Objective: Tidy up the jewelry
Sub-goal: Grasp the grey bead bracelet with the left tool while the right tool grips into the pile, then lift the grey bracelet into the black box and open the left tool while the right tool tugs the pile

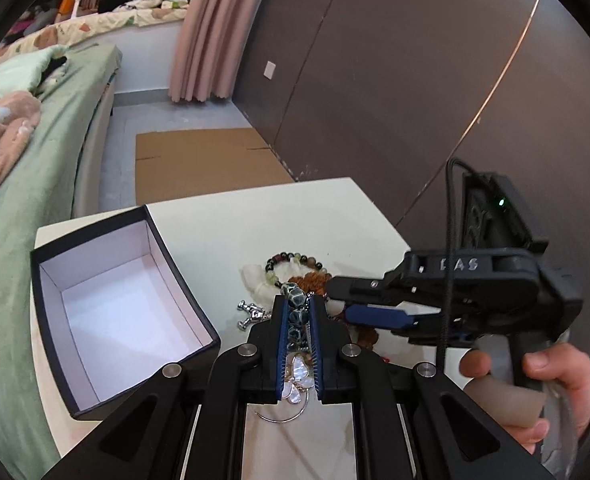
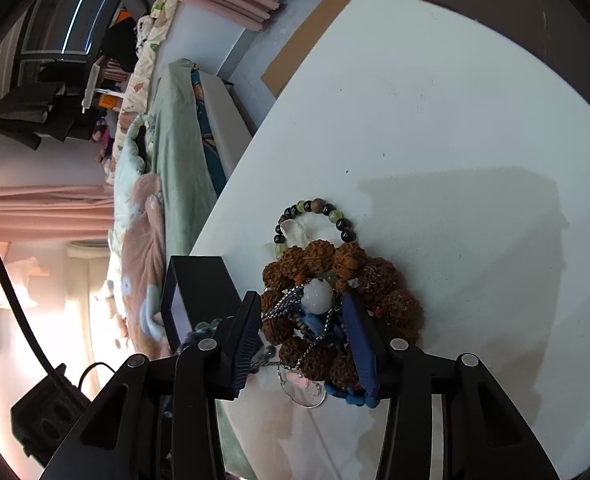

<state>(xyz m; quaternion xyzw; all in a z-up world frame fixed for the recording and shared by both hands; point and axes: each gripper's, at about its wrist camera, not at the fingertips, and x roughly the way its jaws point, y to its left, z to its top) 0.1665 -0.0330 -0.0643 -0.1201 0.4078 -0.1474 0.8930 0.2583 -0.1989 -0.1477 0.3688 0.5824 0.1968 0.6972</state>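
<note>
My left gripper [image 1: 298, 316] clenches a loose, slippery dark bead strand [image 1: 296, 307]; ahead, my right gripper [image 2: 303, 334] straddles the tangled brown seed bracelet [image 2: 337, 292], grip uncertain; I'd pinch its rigid, light beads

Home bedroom, bed [image 1: 35, 168] with quilts, pink curtains [image 1: 211, 32], wardrobe wall [image 1: 395, 80]

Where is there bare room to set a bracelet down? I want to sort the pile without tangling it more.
The box is empty inside. Bare table lies beyond the pile, toward the far edge, and between box and pile. It is crowded at the pile, where the left gripper grips a bead strand and the right gripper straddles the brown beads.
</note>
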